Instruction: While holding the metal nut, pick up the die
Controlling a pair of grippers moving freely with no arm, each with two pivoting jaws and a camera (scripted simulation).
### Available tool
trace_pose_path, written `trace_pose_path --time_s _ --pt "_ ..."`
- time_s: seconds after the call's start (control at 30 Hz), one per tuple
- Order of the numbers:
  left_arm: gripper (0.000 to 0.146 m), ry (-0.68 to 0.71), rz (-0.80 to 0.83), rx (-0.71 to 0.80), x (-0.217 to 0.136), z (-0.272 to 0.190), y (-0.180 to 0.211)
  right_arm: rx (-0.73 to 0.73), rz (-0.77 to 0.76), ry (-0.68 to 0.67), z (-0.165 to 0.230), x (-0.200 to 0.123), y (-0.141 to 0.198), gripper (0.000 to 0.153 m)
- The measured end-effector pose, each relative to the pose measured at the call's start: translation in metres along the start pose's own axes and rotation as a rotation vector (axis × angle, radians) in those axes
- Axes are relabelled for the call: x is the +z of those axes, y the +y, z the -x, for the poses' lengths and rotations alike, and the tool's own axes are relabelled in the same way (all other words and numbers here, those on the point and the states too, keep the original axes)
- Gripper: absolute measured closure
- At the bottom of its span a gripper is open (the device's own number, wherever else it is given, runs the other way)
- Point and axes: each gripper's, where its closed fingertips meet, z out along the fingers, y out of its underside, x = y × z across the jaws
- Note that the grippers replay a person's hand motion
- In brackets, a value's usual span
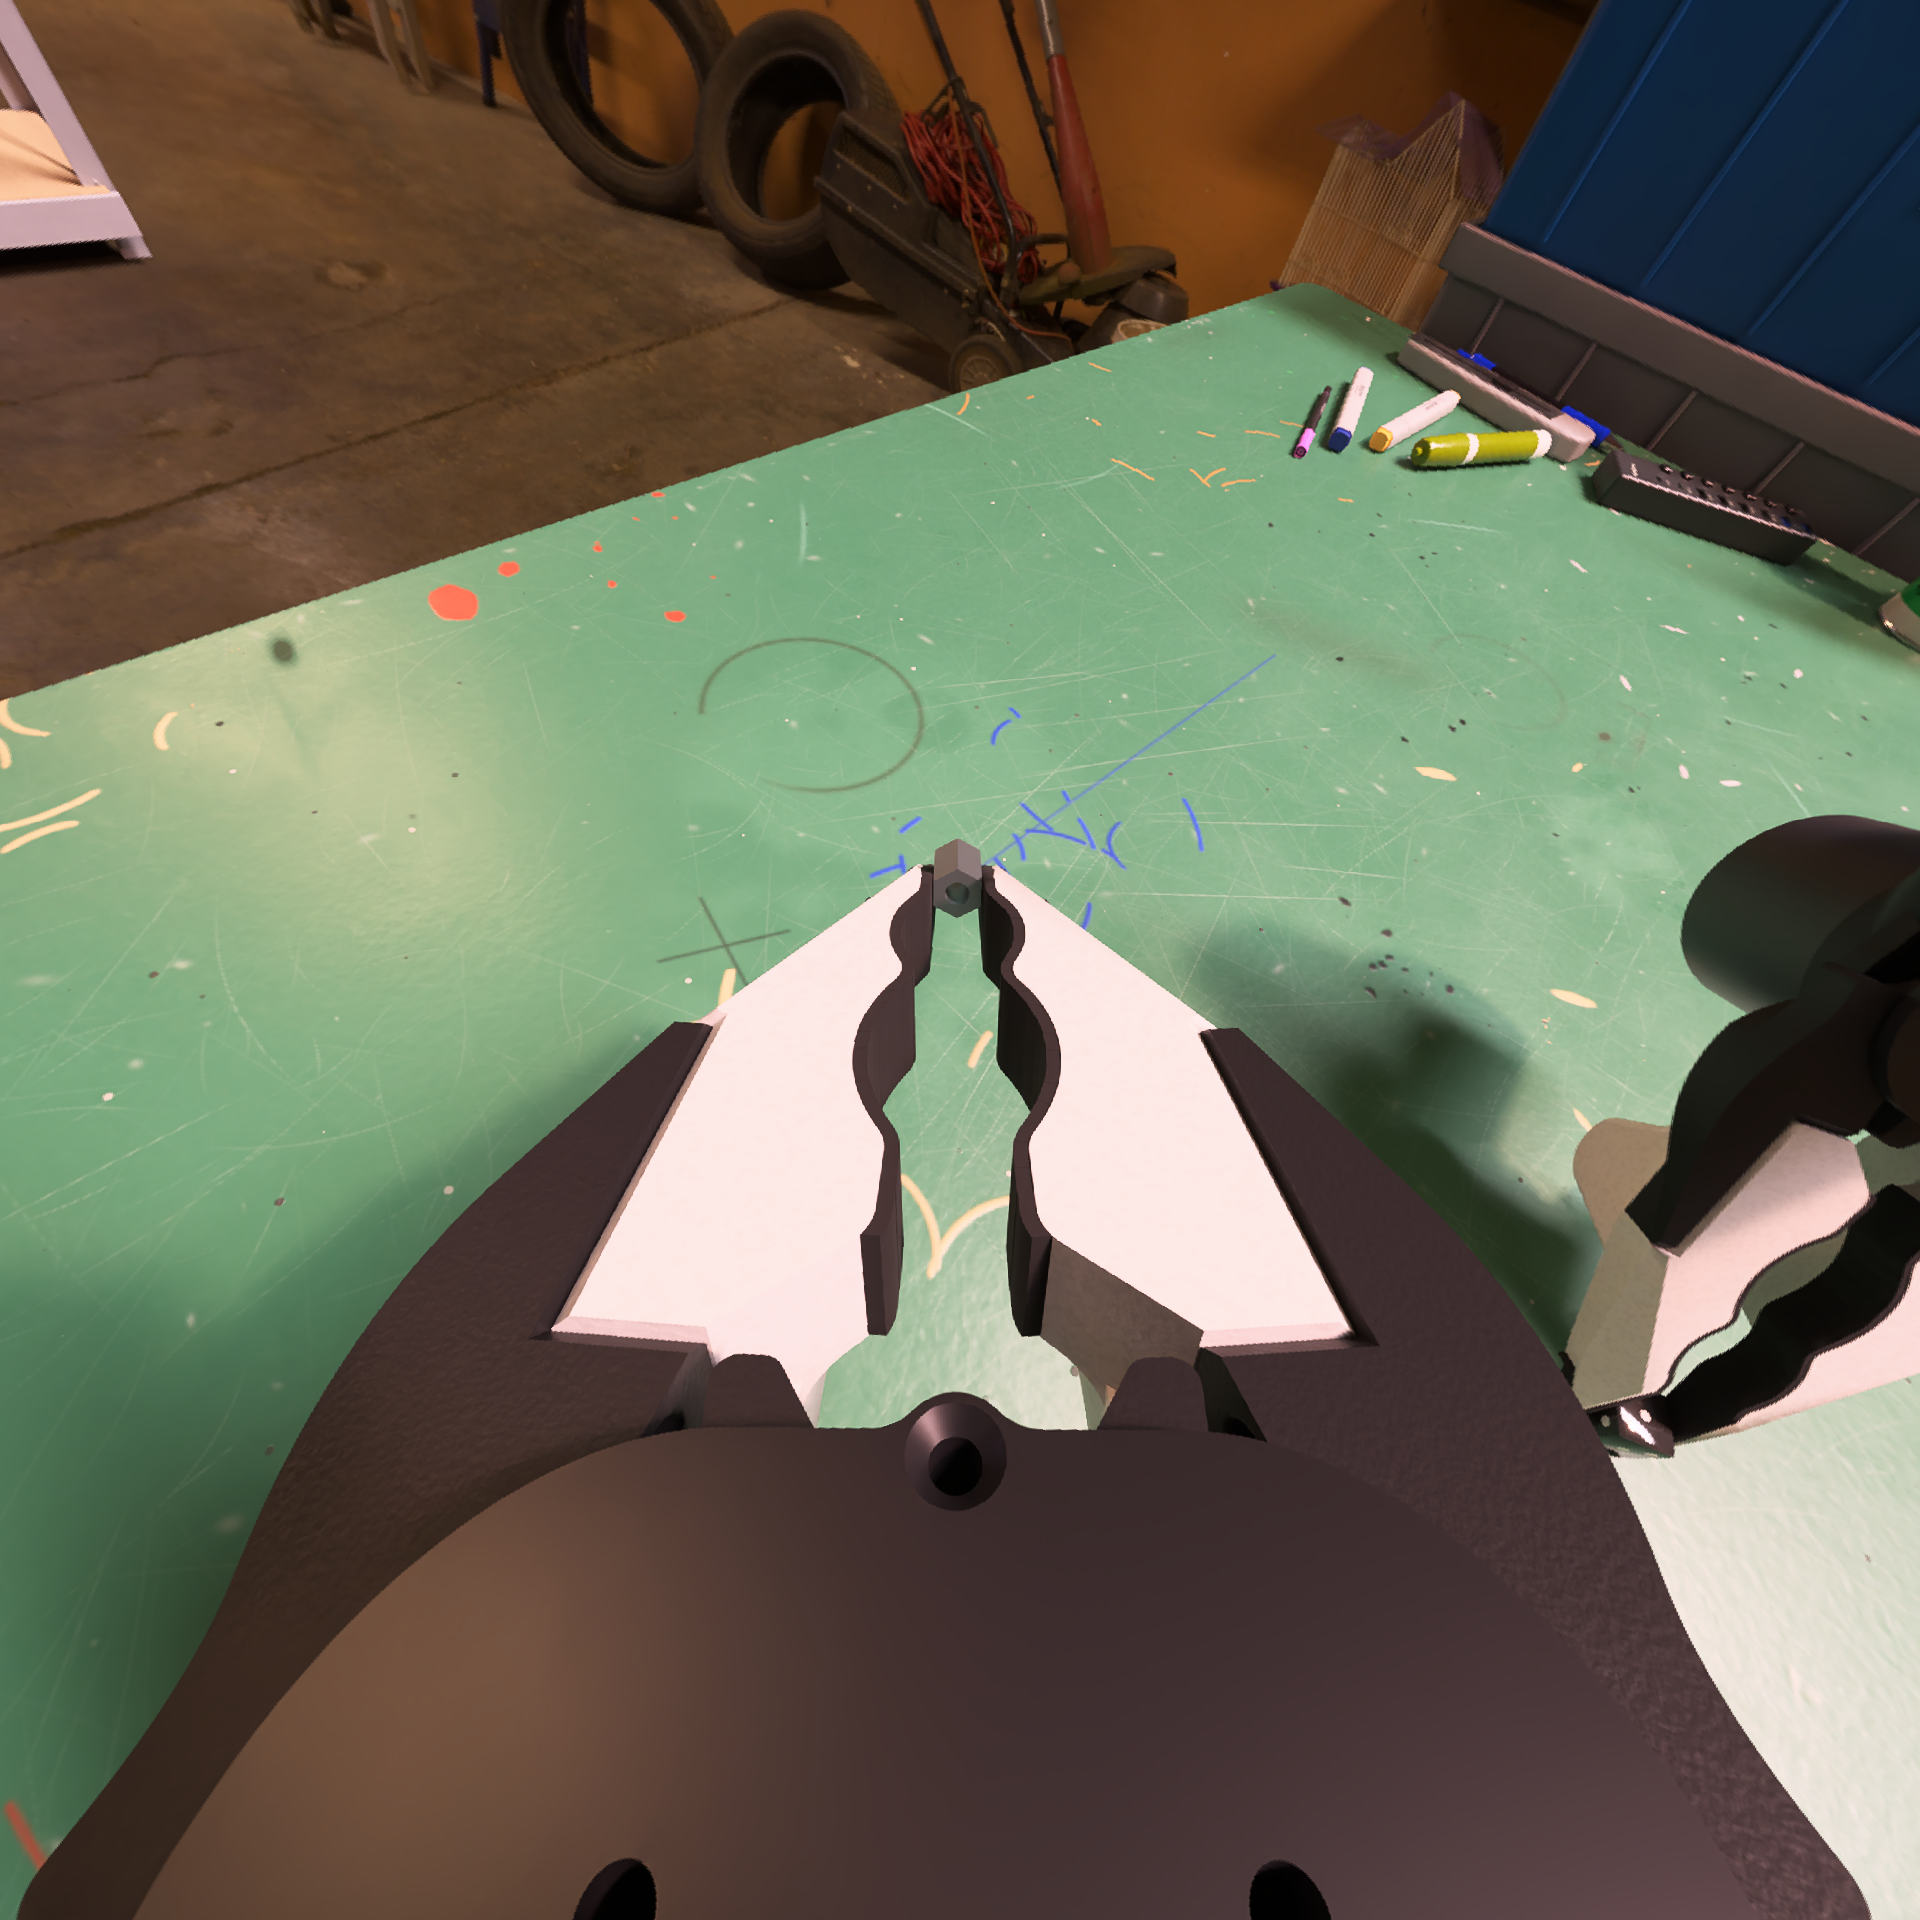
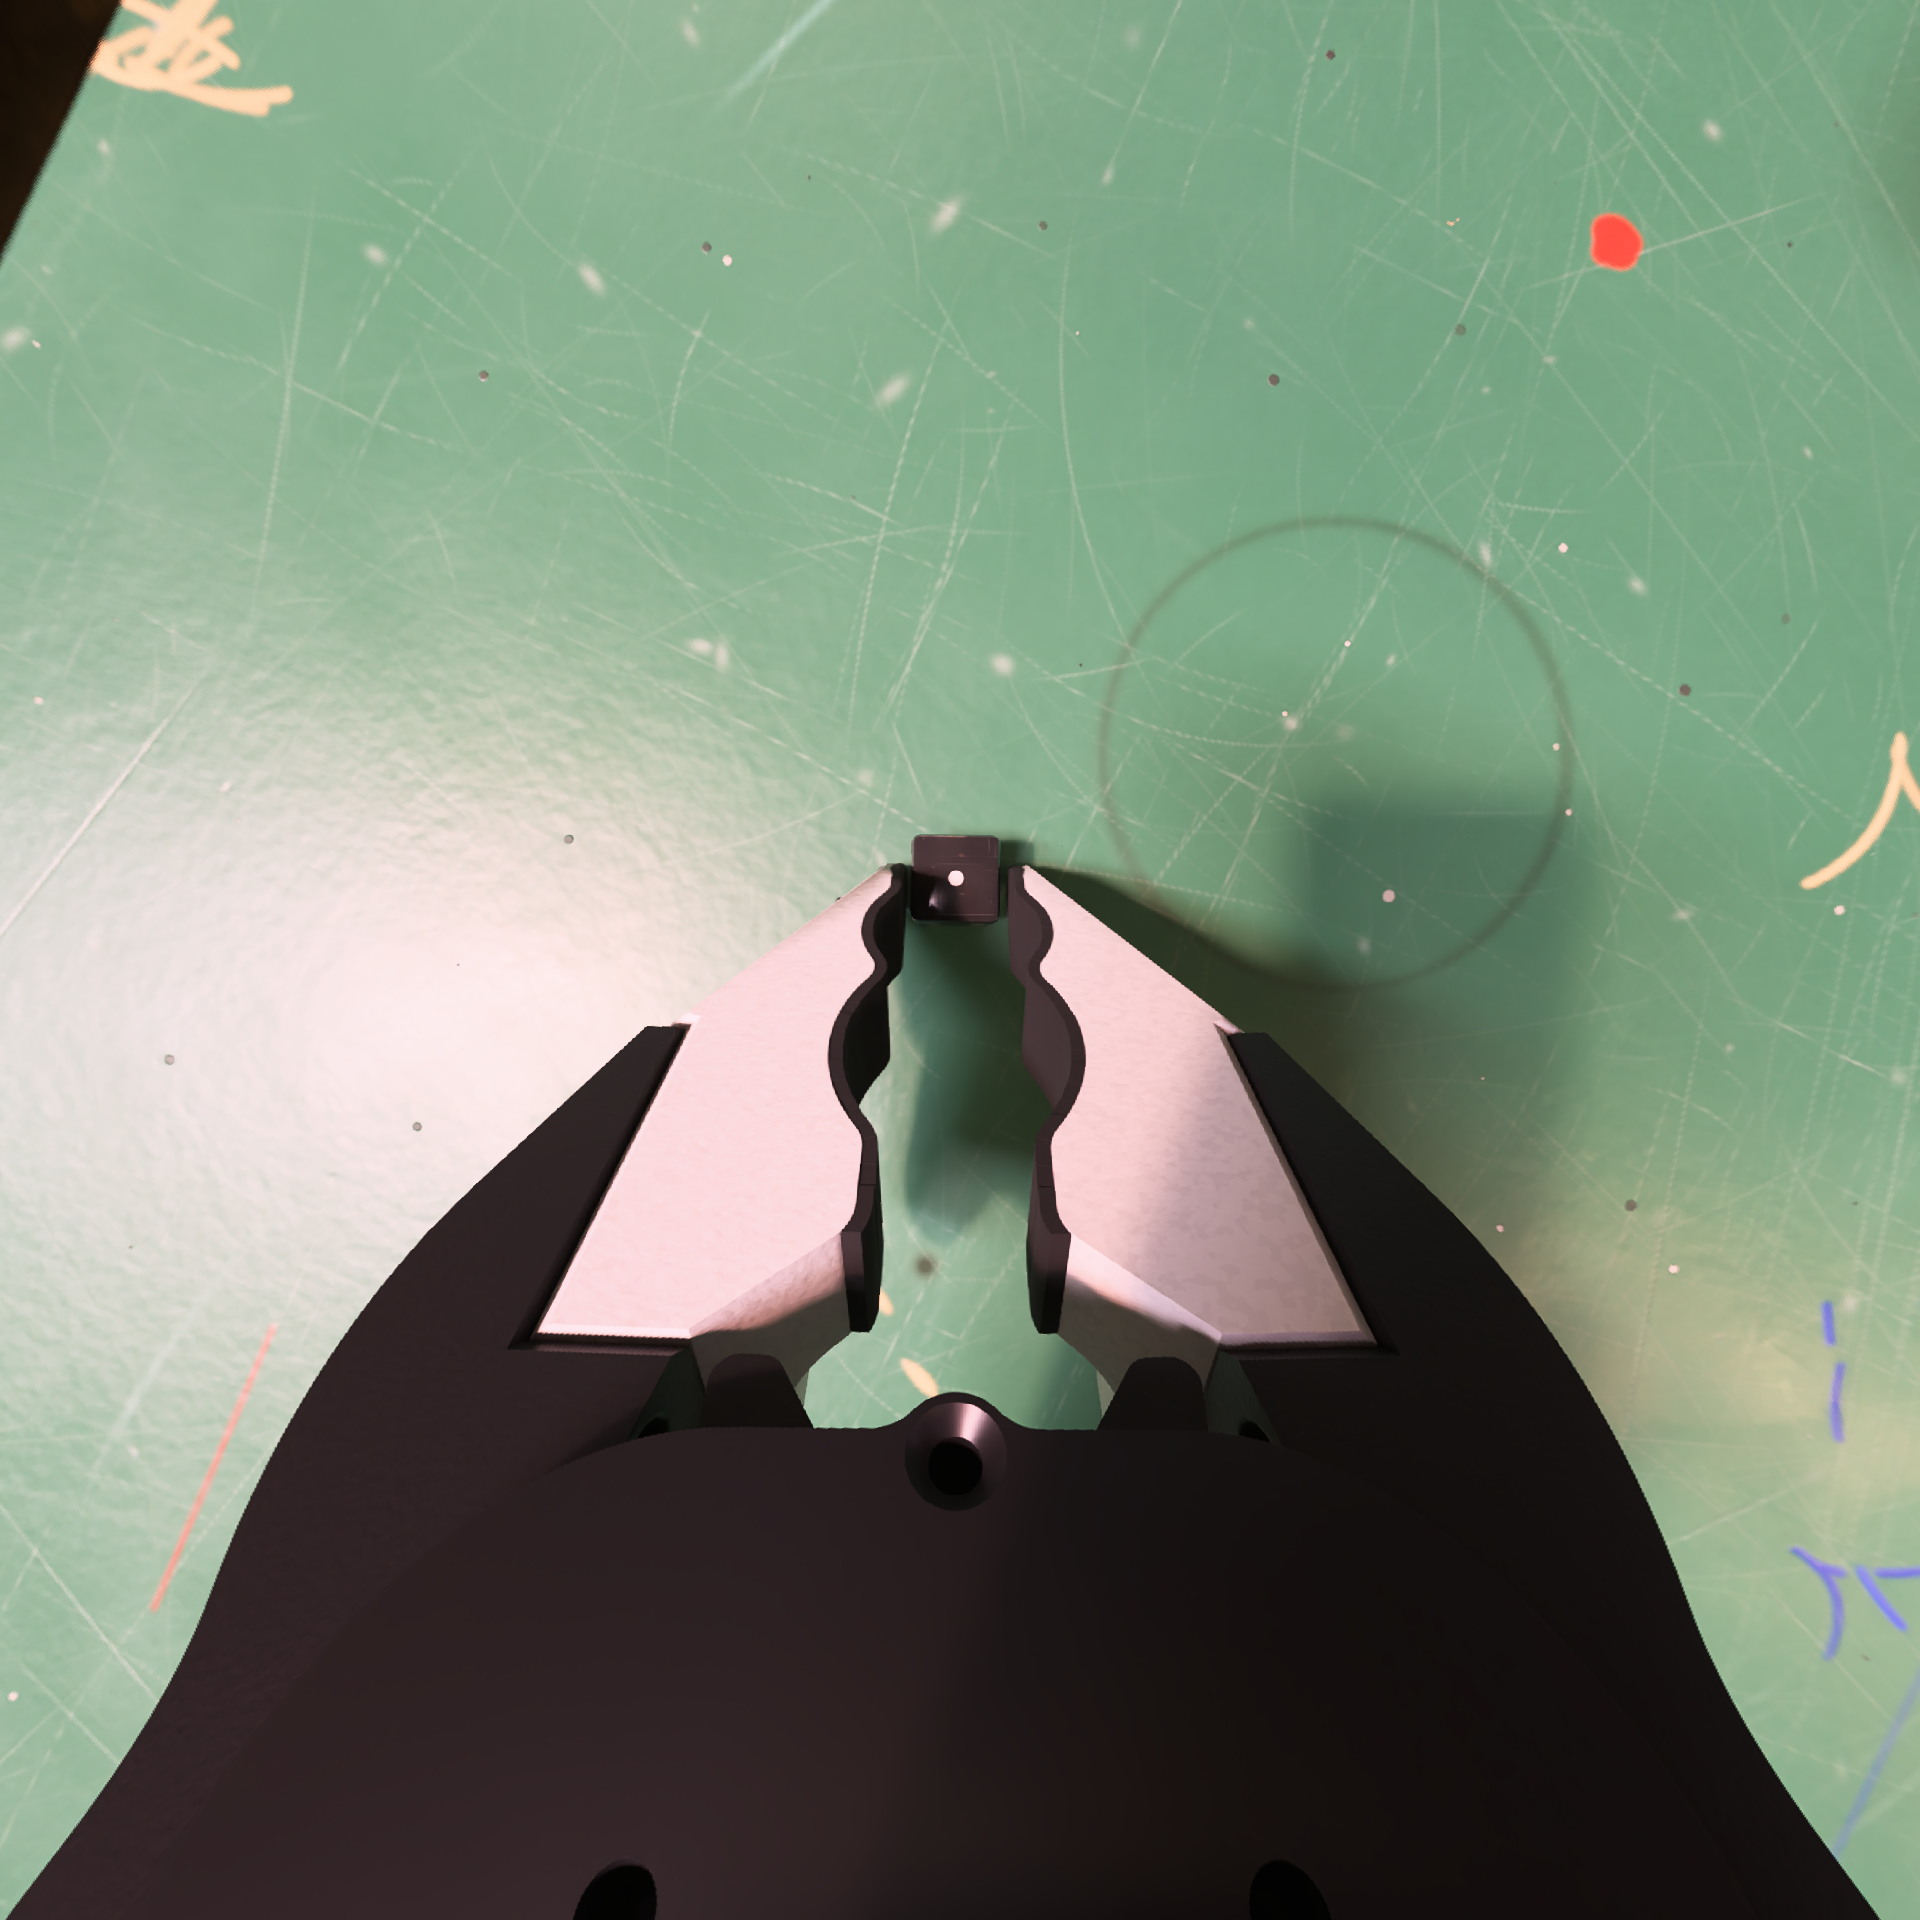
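Observation:
My left gripper (image 1: 956, 891) is shut on a small grey metal nut (image 1: 956, 881), pinched between its fingertips above the green table (image 1: 520, 935). My right gripper (image 2: 956, 883) is shut on a small black die (image 2: 956, 878) with a white pip facing the camera, held at the fingertips close to the table surface. The right gripper also shows at the right edge of the left wrist view (image 1: 1633, 1425), pointing down and to the left, with a small dark piece at its tips.
Several markers (image 1: 1455, 431) and a black strip (image 1: 1704, 509) lie at the table's far right, beside a dark bin (image 1: 1662, 364). The table's far edge (image 1: 727, 478) drops to a workshop floor with tyres (image 1: 769, 166).

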Motion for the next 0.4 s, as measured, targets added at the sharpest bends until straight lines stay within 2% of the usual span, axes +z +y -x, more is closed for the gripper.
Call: trace_pose_path --time_s 0.13,0.2,0.3,0.4 --pt "0.139 -0.001 -0.007 -0.001 -0.002 0.001 -0.001 0.018 0.037 0.041 -0.004 -0.002 0.001 0.137" --pt "0.139 -0.003 -0.015 -0.004 -0.003 0.002 -0.003 0.052 -0.008 0.089 -0.011 -0.005 -0.002 0.137" --pt "0.139 0.011 -0.041 -0.011 -0.006 0.000 -0.007 0.139 -0.180 0.223 -0.036 -0.028 -0.015 0.137" --pt "0.138 0.073 -0.084 -0.013 -0.008 -0.011 -0.014 0.234 -0.449 0.455 -0.069 -0.074 -0.031 0.137"
